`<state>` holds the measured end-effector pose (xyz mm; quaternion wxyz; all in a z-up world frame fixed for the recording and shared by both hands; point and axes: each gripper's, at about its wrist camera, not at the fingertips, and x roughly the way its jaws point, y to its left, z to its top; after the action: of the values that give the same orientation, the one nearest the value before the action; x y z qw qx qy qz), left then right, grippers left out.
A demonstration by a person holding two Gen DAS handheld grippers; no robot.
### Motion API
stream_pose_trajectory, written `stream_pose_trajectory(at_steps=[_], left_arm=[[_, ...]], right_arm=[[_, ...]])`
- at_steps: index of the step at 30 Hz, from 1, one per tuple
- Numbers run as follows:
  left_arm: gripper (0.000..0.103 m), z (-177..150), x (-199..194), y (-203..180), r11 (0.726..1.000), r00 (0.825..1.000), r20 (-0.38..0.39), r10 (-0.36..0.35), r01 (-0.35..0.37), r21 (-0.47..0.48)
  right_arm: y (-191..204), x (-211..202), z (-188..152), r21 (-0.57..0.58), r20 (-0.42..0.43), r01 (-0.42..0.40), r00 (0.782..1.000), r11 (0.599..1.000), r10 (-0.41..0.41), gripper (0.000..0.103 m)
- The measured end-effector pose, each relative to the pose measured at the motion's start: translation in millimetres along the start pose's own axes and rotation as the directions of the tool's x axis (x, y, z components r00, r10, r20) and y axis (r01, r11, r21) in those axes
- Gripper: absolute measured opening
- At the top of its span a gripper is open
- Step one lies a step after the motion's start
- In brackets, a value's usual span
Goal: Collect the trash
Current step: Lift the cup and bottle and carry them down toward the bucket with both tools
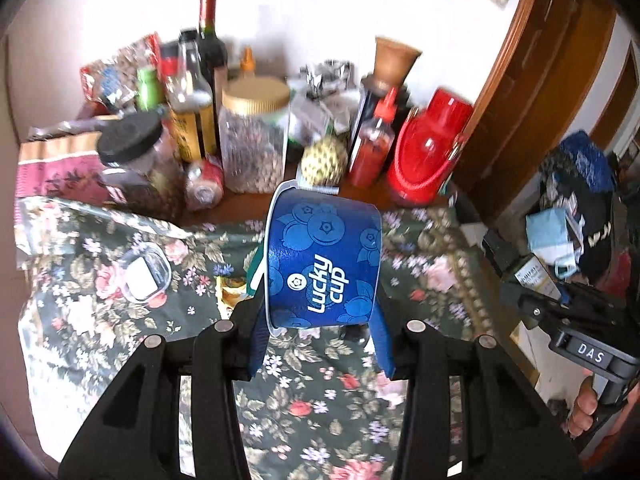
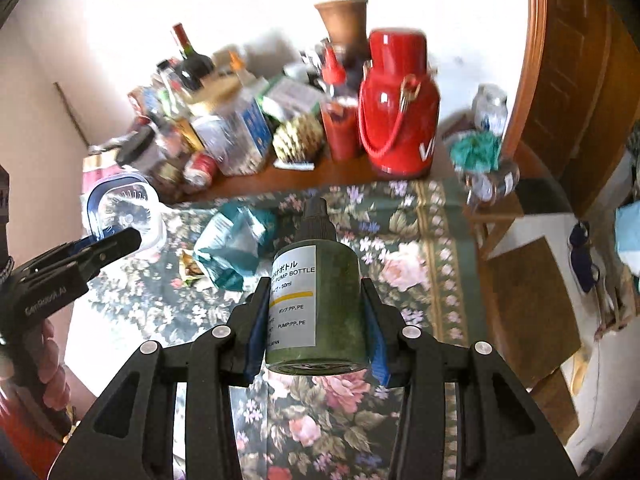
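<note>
My left gripper (image 1: 320, 312) is shut on a blue "Lucky cup" yoghurt cup (image 1: 322, 258) and holds it above the floral tablecloth (image 1: 320, 408). My right gripper (image 2: 316, 320) is shut on a dark green pump bottle (image 2: 316, 300) with a white label, also held above the cloth. In the right wrist view the left gripper (image 2: 100, 252) shows at the left with the cup's white rim (image 2: 124, 216) facing me. A crumpled teal wrapper (image 2: 232, 248) and a small yellow wrapper (image 2: 190, 270) lie on the cloth below.
Crowded at the table's back: a red thermos jug (image 2: 394, 108), sauce bottle (image 1: 372, 144), jars (image 1: 254, 140), wine bottle (image 1: 208, 52), can (image 1: 204, 182). A clear lidded container (image 1: 142, 276) sits on the cloth at left. A wooden door frame (image 2: 560, 80) stands at right.
</note>
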<state>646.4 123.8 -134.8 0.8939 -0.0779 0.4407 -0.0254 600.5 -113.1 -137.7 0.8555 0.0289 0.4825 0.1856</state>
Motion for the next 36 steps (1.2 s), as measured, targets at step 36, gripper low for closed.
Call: stream_pose_trajectory(at_steps=[36], left_arm=[[0.043, -148, -251, -113, 1.000, 0.931, 0.363, 0.028, -0.026, -0.012]], right_arm=[[35, -221, -121, -0.158, 0.323, -0.057, 0.941, 0.986, 0.106, 0.039]])
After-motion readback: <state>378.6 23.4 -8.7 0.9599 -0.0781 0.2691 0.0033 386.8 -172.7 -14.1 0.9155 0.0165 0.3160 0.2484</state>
